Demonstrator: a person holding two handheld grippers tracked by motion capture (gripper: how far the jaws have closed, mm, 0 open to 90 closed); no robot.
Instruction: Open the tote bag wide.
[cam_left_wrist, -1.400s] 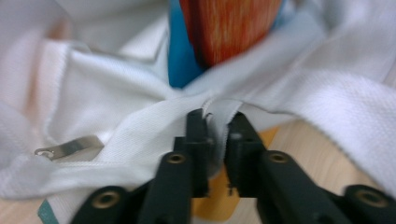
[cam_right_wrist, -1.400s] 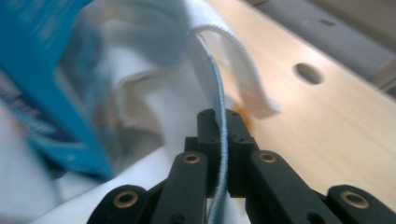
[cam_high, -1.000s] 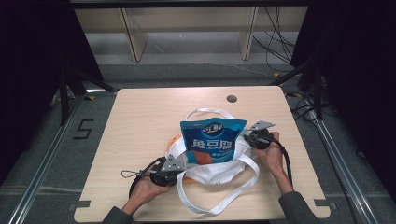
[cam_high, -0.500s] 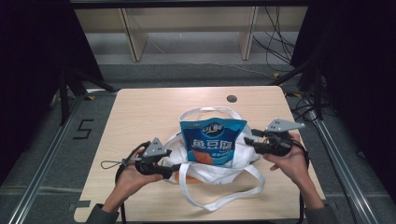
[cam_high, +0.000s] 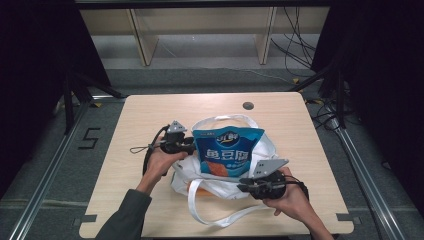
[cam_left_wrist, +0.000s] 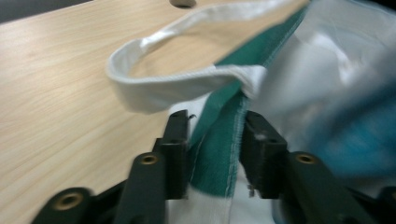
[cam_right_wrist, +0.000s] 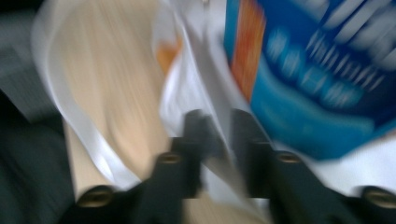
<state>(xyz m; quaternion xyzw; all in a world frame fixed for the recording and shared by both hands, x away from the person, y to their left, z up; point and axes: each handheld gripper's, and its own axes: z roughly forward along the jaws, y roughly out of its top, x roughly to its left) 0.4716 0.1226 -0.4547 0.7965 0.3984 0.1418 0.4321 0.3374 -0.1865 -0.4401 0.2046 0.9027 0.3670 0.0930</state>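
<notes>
— Wooden table (cam_high: 150, 120), pale top, stands on a grey floor with shelving behind. Report the container.

— White tote bag (cam_high: 220, 182) lies mid-table, mouth edged with a green hem (cam_left_wrist: 219, 140), white straps (cam_high: 210, 217) trailing toward the near edge. A blue snack packet (cam_high: 227, 155) stands upright in it, top half clear of the mouth.

— Left side?

— Left gripper (cam_high: 186, 145) sits at the bag's left edge, just beside the packet. In the left gripper view the jaws stand either side of the green hem, pressed close on it: gripping the bag.

— Right side?

— Right gripper (cam_high: 243, 188) is at the bag's near right edge. Right gripper view is blurred; white fabric runs between the narrowly parted jaws. Whether they clamp it, I cannot tell.
</notes>
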